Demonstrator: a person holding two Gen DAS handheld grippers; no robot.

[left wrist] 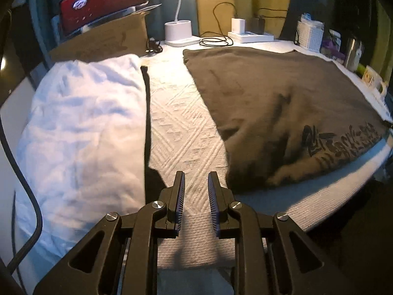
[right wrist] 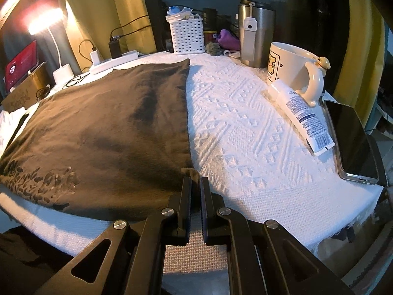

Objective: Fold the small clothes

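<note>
A brown garment with dark lettering (left wrist: 282, 98) lies folded flat on the white textured table cover (left wrist: 181, 123). To its left lies a white garment (left wrist: 81, 127) with a dark strip along its right edge. My left gripper (left wrist: 196, 174) hovers open over the bare strip of cover between the two, with nothing between its fingers. In the right wrist view the brown garment (right wrist: 110, 123) fills the left half. My right gripper (right wrist: 196, 179) is shut on its near right corner, which bunches up slightly at the fingertips.
Along the back stand a lamp base (left wrist: 177, 30), a power strip with chargers (left wrist: 250, 36), a cardboard box (left wrist: 103, 41) and a white basket (right wrist: 188, 36). On the right are a steel tumbler (right wrist: 255, 36), a mug (right wrist: 292, 66), a tube (right wrist: 302, 115) and a phone (right wrist: 351, 140).
</note>
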